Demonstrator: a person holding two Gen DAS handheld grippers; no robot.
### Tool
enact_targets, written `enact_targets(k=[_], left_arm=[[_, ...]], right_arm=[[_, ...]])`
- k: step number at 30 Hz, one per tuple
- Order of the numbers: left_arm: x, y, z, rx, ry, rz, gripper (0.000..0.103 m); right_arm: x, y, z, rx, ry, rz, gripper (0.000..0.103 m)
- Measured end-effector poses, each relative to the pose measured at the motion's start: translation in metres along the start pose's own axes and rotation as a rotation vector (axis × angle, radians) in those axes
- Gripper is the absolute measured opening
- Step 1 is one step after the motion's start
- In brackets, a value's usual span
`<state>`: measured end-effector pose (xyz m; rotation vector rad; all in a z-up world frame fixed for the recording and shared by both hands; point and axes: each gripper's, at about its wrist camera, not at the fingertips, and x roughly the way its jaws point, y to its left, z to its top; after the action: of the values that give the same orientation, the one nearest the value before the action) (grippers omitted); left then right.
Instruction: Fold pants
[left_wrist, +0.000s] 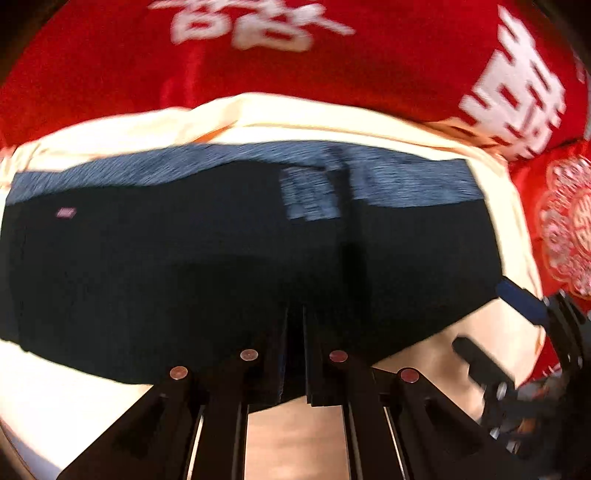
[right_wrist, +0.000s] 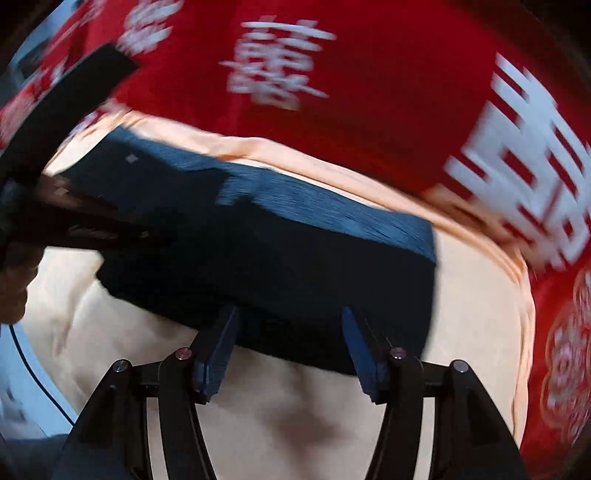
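Black pants (left_wrist: 221, 266), seemingly heathered-grey waistband (left_wrist: 406, 181); red cloth (left_wrist: 369, 66), white characters.

You can make out large white Chinese-style characters (left_wrist: 517, 92) printed on the red cloth (left_wrist: 388, 62) behind the work area, but motion blur smears them in both wrist views, so you cannot read them with certainty. A white round ornament (right_wrist: 569, 354) sits on the same cloth at the right. On the dark pants (left_wrist: 221, 277) you see a small pink tag (left_wrist: 65, 212); whatever is on it is too small to read.
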<state>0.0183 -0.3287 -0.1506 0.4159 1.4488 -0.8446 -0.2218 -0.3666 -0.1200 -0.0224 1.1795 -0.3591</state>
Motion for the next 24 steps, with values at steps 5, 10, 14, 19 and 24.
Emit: enact_targets(k=[5, 10, 14, 19, 24], left_arm=[[0.006, 0.032, -0.005, -0.065, 0.007, 0.054, 0.007], [0.006, 0.047, -0.012, -0.069, 0.004, 0.064, 0.007], [0.001, 0.051, -0.014, -0.075, -0.005, 0.064, 0.007], [-0.001, 0.062, -0.013, -0.087, -0.019, 0.092, 0.007], [-0.001, 0.064, -0.013, -0.101, -0.006, 0.11, 0.007]], right_arm=[[0.013, 0.032, 0.01, -0.096, -0.033, -0.008, 0.062], [0.04, 0.038, 0.023, -0.105, 0.046, 0.031, 0.045], [0.043, 0.027, 0.033, 0.043, 0.098, 0.12, 0.015], [0.05, 0.037, 0.029, 0.025, 0.139, 0.13, 0.012], [0.049, 0.026, 0.033, 0.122, 0.152, 0.167, 0.016]])
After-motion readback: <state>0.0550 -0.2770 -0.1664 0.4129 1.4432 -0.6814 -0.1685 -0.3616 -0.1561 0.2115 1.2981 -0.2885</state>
